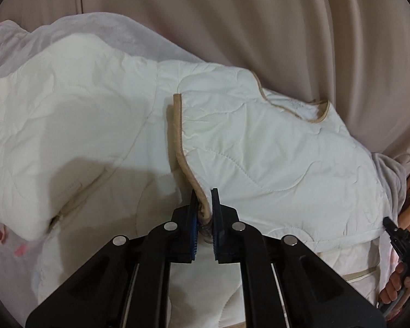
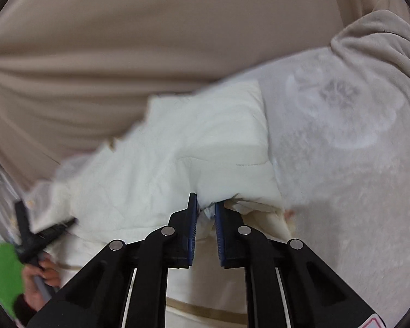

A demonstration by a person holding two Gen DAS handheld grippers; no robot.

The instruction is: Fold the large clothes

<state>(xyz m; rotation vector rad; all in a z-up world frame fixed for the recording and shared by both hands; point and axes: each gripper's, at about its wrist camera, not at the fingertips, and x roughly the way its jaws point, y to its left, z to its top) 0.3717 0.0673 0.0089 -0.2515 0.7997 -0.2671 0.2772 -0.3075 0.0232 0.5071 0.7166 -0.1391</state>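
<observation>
Both grippers, left [image 1: 204, 199] and right [image 2: 205, 205], clamped on quilted jacket [image 1: 259, 150].

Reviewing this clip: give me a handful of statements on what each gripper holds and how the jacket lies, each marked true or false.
1. The left gripper is shut on the tan-trimmed edge of the white quilted jacket. True.
2. The right gripper hangs open above the jacket. False: it pinches white fabric.
3. The jacket lies on a pale fleece blanket. True.
4. The jacket's trim is dark blue. False: it is tan.
</observation>
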